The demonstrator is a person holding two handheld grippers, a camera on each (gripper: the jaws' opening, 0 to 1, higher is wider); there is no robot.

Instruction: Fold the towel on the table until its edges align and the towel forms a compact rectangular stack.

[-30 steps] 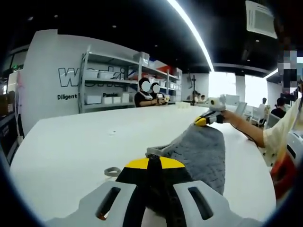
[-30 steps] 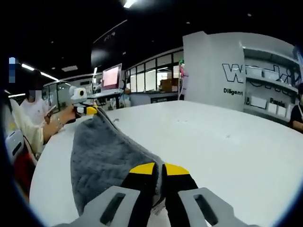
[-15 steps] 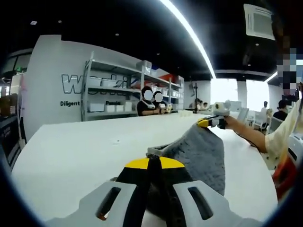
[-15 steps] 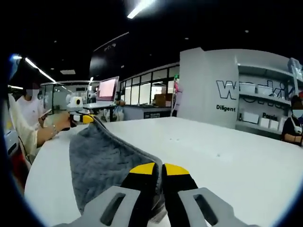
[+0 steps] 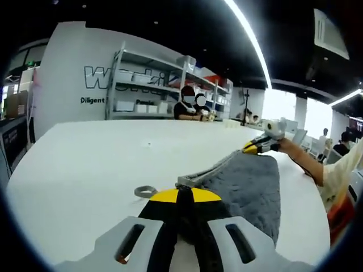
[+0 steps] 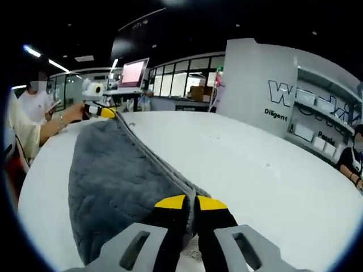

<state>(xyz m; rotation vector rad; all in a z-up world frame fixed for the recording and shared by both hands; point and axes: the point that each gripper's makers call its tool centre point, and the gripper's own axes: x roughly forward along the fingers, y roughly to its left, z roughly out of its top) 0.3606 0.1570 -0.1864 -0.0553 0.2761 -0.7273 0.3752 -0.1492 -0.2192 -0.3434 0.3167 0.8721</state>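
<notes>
Grey towel point(image 6: 113, 175) lies stretched along the white counter point(image 5: 85, 164), each tool clamped on an end: left tool point(image 5: 178, 199), right tool point(image 6: 190, 204). Fold under way; next, carry one edge over, corners matched.

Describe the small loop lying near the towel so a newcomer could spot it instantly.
On the broad white table, look beside the grey towel, just ahead of the left gripper. The small grey loop lies flat there, thin and ring-shaped, unlike the thick quilted cloth.

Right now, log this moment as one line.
left tool shut on towel corner | right tool shut on other corner | towel stretched over table
</notes>
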